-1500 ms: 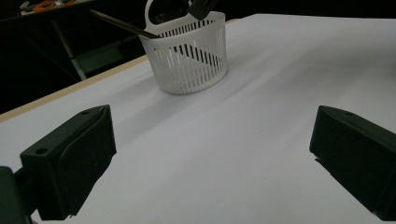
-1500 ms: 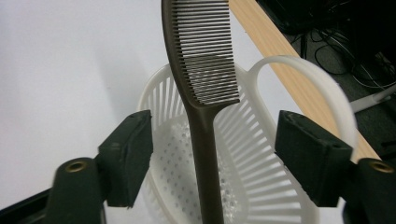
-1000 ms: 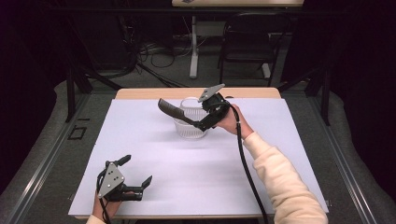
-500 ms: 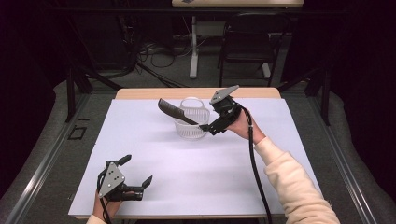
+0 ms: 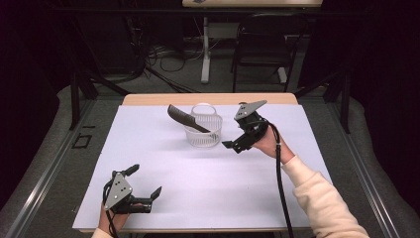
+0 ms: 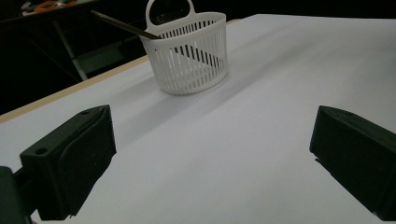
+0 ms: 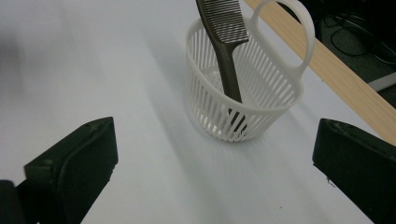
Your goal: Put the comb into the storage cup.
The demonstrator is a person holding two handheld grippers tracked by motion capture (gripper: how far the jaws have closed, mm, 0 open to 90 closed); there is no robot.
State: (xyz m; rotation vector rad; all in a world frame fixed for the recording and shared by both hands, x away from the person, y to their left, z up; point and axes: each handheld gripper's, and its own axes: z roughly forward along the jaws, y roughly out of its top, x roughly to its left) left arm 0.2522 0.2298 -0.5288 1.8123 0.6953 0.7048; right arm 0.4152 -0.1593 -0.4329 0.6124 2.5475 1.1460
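The dark comb [image 5: 185, 119] stands handle-down in the white slotted basket [image 5: 203, 135] at the bench's far middle. The right gripper [image 5: 237, 145], jaws wide and empty, sits just right of it; the left gripper [image 5: 144, 193] rests open near-left. Retreat gently, avoiding the basket's rim.

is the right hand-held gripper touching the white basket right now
Apart. In the right gripper view, bare table shows between the open right hand-held gripper and the white basket; the comb stands inside it.
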